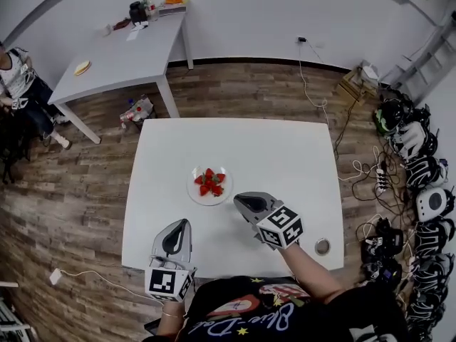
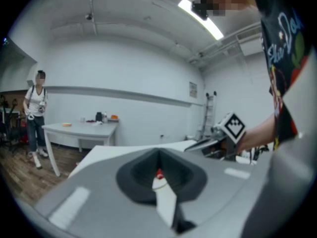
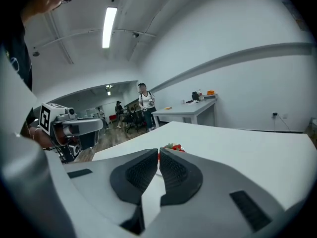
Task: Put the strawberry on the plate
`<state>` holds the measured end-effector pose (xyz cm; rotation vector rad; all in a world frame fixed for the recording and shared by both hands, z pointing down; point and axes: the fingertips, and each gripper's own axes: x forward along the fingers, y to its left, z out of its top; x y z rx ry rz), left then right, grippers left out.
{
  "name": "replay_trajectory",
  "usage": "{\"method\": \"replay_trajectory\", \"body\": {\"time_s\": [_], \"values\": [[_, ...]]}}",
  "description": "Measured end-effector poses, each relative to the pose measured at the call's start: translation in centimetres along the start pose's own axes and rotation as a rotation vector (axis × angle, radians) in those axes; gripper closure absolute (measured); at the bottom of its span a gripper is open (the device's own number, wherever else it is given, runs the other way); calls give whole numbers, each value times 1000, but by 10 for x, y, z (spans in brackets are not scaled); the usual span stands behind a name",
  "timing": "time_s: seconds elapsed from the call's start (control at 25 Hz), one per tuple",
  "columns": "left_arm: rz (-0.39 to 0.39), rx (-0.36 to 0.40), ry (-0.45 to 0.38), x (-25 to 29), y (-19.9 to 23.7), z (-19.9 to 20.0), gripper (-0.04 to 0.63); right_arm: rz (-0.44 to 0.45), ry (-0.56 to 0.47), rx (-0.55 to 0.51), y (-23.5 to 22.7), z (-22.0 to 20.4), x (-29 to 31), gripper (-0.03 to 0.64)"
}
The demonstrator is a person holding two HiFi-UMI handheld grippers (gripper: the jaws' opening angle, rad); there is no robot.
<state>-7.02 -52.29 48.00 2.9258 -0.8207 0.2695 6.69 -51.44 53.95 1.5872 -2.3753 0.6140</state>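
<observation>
Several red strawberries [image 1: 209, 183] lie together on a small clear plate [image 1: 192, 188] in the middle of the white table [image 1: 285, 155]. My right gripper [image 1: 237, 199] hovers just right of the plate and nearer to me, shut with nothing between its pads. In the right gripper view the closed tips [image 3: 159, 155] point at the strawberries [image 3: 173, 147], with the left gripper [image 3: 79, 128] to the side. My left gripper [image 1: 182, 224] is over the table's front left part, shut and empty. Its view shows the joined pads [image 2: 159, 155], a red speck of strawberry [image 2: 159, 174] and the right gripper [image 2: 213, 143].
A small round metal object [image 1: 322, 246] rests near the table's front right corner. A second white table [image 1: 121, 55] with small items stands at the back left, with a person [image 1: 18, 84] beside it. Cables and headsets [image 1: 420, 184] crowd the floor on the right.
</observation>
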Motion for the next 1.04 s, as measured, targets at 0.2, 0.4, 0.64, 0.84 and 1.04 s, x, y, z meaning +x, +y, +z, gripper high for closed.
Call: {"method": "replay_trajectory", "body": {"time_s": [0.2,0.4,0.64,0.84,1.04], "values": [[16,20,-9,1,-16,8,604,14,-35,7,4,3,-23,597],[41,32,-21,-2,-26,12,604,41,-55,-19,13,6,-36,597],[60,34,-8,-12,-32,9,604,72,-59,-15,26,2,-43,597],[56,33,-6,-17,-36,8,604,71,-64,-15,30,1,-49,597],[107,19,2,-34,-35,4,605,124,-51,-25,47,0,-44,597]]}}
